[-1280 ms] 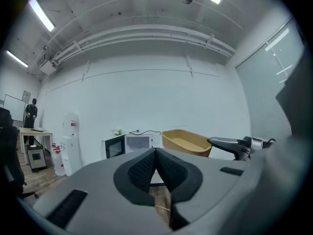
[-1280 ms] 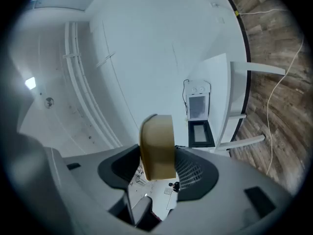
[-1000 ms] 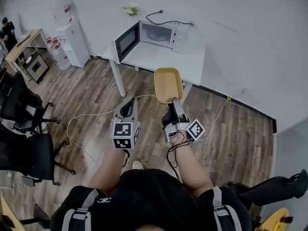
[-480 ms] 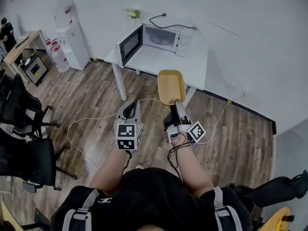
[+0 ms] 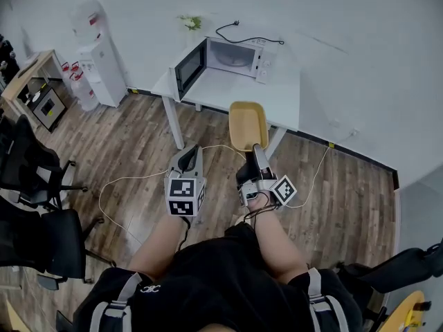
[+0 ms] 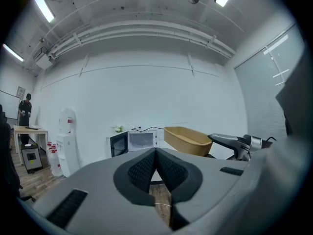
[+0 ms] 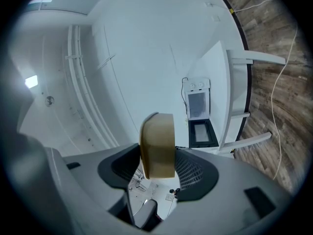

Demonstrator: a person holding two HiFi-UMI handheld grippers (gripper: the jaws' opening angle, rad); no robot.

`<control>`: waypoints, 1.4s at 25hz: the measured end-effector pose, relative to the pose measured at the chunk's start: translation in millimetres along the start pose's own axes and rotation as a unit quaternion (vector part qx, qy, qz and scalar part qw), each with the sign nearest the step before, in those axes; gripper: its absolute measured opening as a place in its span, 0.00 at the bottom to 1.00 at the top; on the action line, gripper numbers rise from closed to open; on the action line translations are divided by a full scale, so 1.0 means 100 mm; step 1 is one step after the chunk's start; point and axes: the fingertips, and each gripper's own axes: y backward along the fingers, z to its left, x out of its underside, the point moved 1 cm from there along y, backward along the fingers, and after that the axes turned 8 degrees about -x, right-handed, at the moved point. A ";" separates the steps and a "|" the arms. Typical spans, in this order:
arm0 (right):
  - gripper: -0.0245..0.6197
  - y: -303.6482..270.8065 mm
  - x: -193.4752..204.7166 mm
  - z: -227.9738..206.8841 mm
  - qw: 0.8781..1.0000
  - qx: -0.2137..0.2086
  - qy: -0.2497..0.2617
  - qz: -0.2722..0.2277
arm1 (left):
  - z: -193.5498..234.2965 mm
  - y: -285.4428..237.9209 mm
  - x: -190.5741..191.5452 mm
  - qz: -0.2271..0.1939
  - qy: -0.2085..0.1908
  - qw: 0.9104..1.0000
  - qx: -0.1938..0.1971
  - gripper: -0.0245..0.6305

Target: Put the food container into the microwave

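Note:
A tan oblong food container (image 5: pixel 247 124) is held out in front of me, level, over the table's near edge. My right gripper (image 5: pixel 255 151) is shut on its near rim; in the right gripper view the container (image 7: pixel 158 146) stands edge-on between the pads. My left gripper (image 5: pixel 189 159) is shut with nothing in it, its pads (image 6: pixel 155 169) pressed together. The white microwave (image 5: pixel 232 54) stands on the white table (image 5: pixel 228 92) with its door (image 5: pixel 185 66) swung open to the left. The left gripper view shows the microwave (image 6: pixel 138 141) ahead and the container (image 6: pixel 190 141) to its right.
A water dispenser (image 5: pixel 100 55) stands left of the table. Office chairs (image 5: pixel 31 178) sit at far left. A white cable (image 5: pixel 131 178) trails over the wooden floor. A small plant (image 5: pixel 190 22) and a black cord (image 5: pixel 242 32) sit behind the microwave.
I have stepped closer to the table, so the microwave and table look nearer. Both grippers keep their places, the right one still holding the container.

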 end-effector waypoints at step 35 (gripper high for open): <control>0.39 -2.81 -1.70 -2.01 0.998 0.026 -0.016 0.049 | 0.42 -3.61 -0.31 0.016 -0.013 0.999 -0.040 0.05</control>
